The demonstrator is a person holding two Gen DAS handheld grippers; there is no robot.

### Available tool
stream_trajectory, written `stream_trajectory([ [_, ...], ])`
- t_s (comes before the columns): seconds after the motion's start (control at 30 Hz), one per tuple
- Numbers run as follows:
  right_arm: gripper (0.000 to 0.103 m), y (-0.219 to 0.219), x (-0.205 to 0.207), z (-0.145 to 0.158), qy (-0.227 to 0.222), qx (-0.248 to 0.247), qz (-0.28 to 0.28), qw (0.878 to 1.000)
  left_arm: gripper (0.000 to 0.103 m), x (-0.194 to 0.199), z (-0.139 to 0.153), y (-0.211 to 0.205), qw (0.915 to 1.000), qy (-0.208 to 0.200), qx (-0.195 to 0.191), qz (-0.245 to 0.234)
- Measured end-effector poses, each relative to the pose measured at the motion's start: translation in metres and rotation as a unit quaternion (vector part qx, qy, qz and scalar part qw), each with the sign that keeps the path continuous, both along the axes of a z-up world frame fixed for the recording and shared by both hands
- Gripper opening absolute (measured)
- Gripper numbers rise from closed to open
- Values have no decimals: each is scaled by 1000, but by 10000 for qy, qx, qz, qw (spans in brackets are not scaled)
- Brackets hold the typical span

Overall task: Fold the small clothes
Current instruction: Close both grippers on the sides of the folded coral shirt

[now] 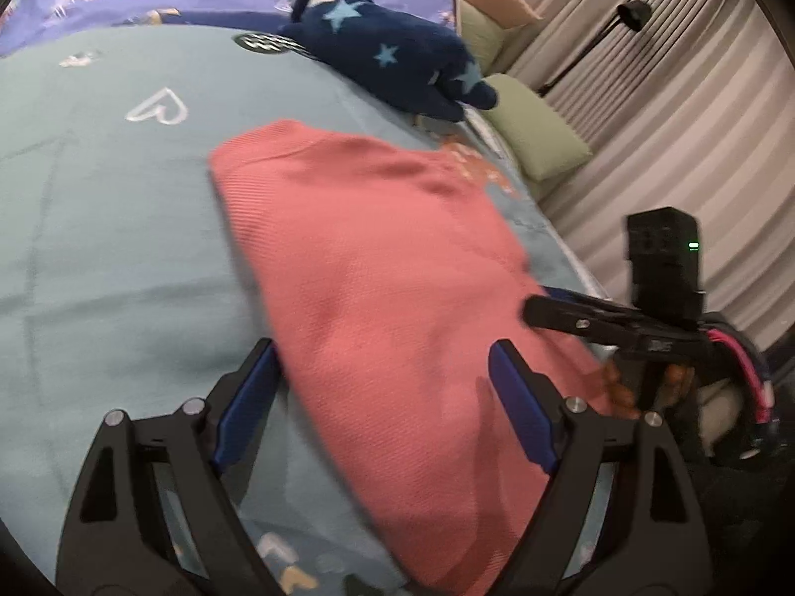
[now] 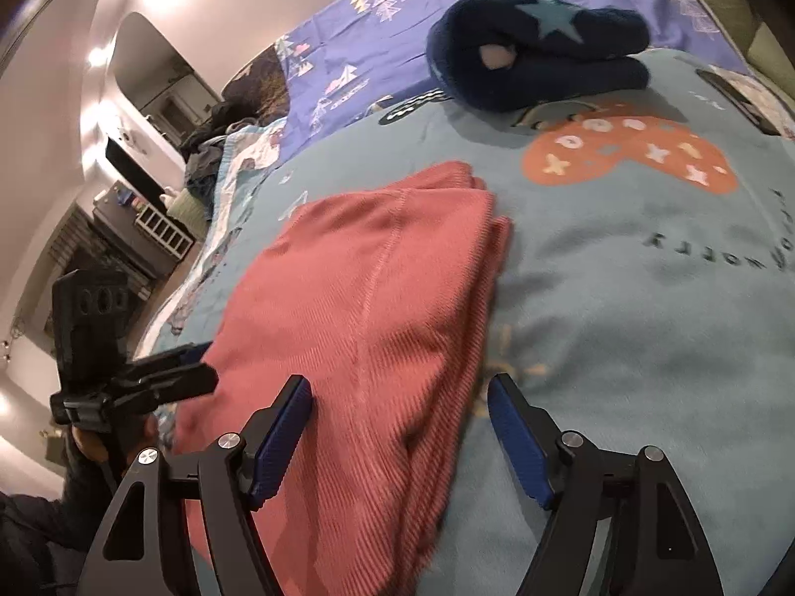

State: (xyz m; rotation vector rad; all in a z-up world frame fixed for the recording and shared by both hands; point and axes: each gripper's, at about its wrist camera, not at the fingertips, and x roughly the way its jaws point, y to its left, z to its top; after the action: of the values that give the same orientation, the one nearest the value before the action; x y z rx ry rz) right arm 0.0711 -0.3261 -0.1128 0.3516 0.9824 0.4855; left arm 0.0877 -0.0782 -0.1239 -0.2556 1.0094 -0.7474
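your teal bedspread (image 1: 114,228) fills both views, and its far edges run out of frame. the pink ribbed garment (image 1: 377,268) lies folded on it, its near end cut off by the lower border in each view; the left wrist picture is blurred, so the knit detail there is hard to read. beyond it sits a navy star-print garment (image 2: 541,54), bunched so you cannot tell what kind it is. your left gripper (image 1: 382,402) is spread wide, released, with the pink cloth running between the blue pads but not pinched. your right gripper (image 2: 400,427) is likewise released, straddling the cloth's right-hand edge. both tilt down toward the bed. only fingertips of your right hand (image 1: 621,387) show.
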Motion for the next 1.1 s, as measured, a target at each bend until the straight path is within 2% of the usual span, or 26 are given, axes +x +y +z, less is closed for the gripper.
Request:
stream_trajectory([
  [0.2, 76, -5, 25, -8, 127, 570, 357, 9977, 85, 21, -8, -1, 9989, 184, -418, -80],
  [0.27, 74, -7, 34, -10, 156, 727, 440, 9963, 85, 24, -9, -4, 9990, 142, -401, -141],
  [0.47, 74, 4, 46, -12, 49, 634, 691, 9956, 85, 25, -7, -20, 9983, -310, 114, -473],
  [0.67, 74, 13, 53, -12, -84, 445, 764, 9961, 85, 37, -8, -21, 9985, -252, -31, -484],
  [0.93, 73, 15, 53, -12, -172, 318, 770, 9964, 85, 44, -8, -27, 9981, -302, -7, -539],
  [1.0, 67, 15, 53, -12, -189, 253, 674, 9972, 85, 45, -8, -27, 9981, -293, -25, -537],
  [1.07, 53, 12, 53, -12, -175, 213, 543, 9981, 84, 43, -8, -27, 9982, -308, 0, -524],
  [1.1, 47, 9, 54, -13, -137, 252, 440, 9986, 79, 42, -7, -27, 9982, -336, 47, -500],
])
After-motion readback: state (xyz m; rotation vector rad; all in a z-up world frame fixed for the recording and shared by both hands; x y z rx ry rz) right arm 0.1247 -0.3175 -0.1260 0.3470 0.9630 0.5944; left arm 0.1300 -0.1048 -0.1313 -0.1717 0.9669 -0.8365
